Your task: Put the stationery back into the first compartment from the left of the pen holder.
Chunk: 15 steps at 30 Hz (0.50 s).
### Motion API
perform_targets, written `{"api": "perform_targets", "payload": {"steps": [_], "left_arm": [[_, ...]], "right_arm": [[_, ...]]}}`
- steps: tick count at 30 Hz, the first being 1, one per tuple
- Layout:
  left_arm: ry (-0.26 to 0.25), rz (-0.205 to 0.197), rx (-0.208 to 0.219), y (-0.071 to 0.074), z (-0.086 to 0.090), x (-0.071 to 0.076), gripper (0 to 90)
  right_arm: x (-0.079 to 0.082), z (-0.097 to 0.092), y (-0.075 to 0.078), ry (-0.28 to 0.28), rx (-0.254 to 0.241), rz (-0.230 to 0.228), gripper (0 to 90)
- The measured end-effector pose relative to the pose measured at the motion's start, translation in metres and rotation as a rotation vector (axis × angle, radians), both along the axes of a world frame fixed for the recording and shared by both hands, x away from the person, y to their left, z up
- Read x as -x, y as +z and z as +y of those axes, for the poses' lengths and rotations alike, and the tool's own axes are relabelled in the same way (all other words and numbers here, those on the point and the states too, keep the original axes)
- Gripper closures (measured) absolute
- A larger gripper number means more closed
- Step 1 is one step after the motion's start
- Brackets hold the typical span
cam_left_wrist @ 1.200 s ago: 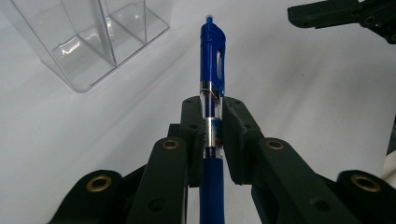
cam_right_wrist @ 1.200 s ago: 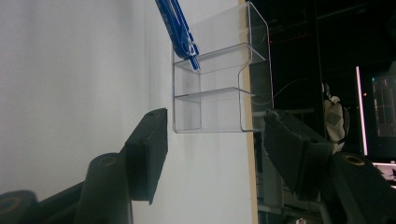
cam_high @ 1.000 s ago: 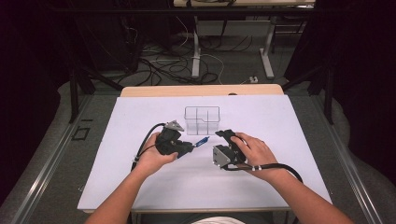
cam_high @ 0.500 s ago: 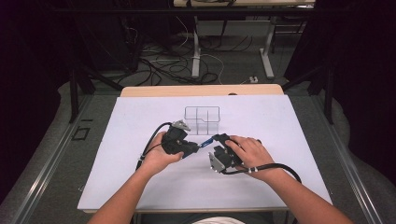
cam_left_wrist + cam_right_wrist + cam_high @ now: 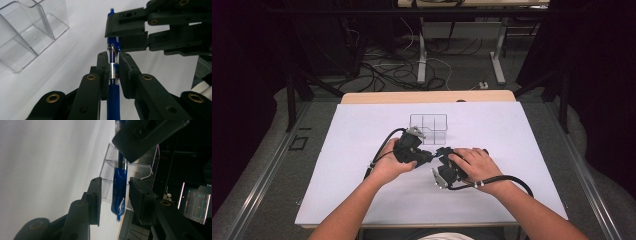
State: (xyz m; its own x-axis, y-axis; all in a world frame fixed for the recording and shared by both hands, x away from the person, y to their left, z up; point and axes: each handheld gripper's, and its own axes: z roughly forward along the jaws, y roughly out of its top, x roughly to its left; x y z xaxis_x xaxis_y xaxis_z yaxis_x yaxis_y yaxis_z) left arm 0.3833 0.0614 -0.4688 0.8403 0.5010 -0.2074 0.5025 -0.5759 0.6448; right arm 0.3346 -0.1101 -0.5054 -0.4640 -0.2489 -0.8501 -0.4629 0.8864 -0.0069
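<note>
Left claw (image 5: 113,72) pinches the blue plastic pen (image 5: 113,100) along its jaw line; right claw (image 5: 115,192), spread, straddles the pen's clip end crosswise.

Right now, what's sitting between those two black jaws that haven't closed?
A blue pen lies between the right gripper's open jaws, untouched by either, in the right gripper view. The left gripper holds it.

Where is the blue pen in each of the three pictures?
High view: the blue pen is a small blue bit between the two hands, near the middle of the table.
Left gripper view: it runs up the middle, pinched in the left claw.
Right gripper view: it hangs between the open jaws of the right claw.
Shared landmark: the clear plastic organizer.
</note>
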Motion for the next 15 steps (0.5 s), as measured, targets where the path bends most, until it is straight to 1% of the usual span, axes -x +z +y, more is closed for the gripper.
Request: {"api": "perform_targets", "payload": {"steps": [1,2,3,4,5,6,7,8,9,10,12,15], "left_arm": [[0.002,-0.001,-0.001,0.0003,-0.0011,0.0005,80.0],[-0.003,0.000,-0.001,0.0005,-0.0018,0.0005,80.0],[-0.007,-0.001,0.001,0.0005,-0.0023,0.0005,80.0],[-0.011,-0.001,-0.002,0.0006,-0.0025,0.0004,80.0],[-0.009,0.001,-0.001,0.0000,-0.0031,0.0007,80.0],[-0.012,0.004,0.000,-0.0006,-0.0036,0.0009,80.0],[-0.013,0.002,-0.002,-0.0011,-0.0039,0.0011,80.0],[-0.012,0.000,0.004,-0.0016,-0.0039,0.0011,79.9],[-0.010,0.002,0.006,-0.0017,-0.0039,0.0010,80.0],[-0.009,0.003,0.009,-0.0018,-0.0040,0.0009,79.9],[-0.011,0.002,0.009,-0.0017,-0.0038,0.0007,79.9],[-0.010,0.002,0.014,-0.0013,-0.0034,0.0004,79.9]], "right_arm": [[0.0003,0.0002,0.0007,-0.004,0.014,0.005,67.2],[0.0003,0.0002,0.0007,-0.004,0.014,0.005,67.2],[0.0002,0.0001,0.0003,0.001,0.013,-0.005,69.0],[0.0007,0.0003,0.0008,-0.004,0.024,-0.001,71.5],[0.0011,0.0007,0.0015,-0.005,0.038,-0.002,76.4],[0.0011,0.0007,0.0015,-0.005,0.038,-0.002,76.4],[0.0013,0.0007,0.0010,0.001,0.028,-0.022,77.8],[0.0019,0.0009,0.0022,-0.008,0.041,-0.008,78.2],[0.0017,0.0008,0.0012,-0.001,0.032,-0.025,78.3],[0.0022,0.0010,0.0017,-0.009,0.046,-0.016,78.5],[0.0032,0.0012,0.0013,-0.014,0.050,-0.031,78.7],[0.0034,0.0016,0.0015,-0.021,0.049,-0.035,79.0]]}}
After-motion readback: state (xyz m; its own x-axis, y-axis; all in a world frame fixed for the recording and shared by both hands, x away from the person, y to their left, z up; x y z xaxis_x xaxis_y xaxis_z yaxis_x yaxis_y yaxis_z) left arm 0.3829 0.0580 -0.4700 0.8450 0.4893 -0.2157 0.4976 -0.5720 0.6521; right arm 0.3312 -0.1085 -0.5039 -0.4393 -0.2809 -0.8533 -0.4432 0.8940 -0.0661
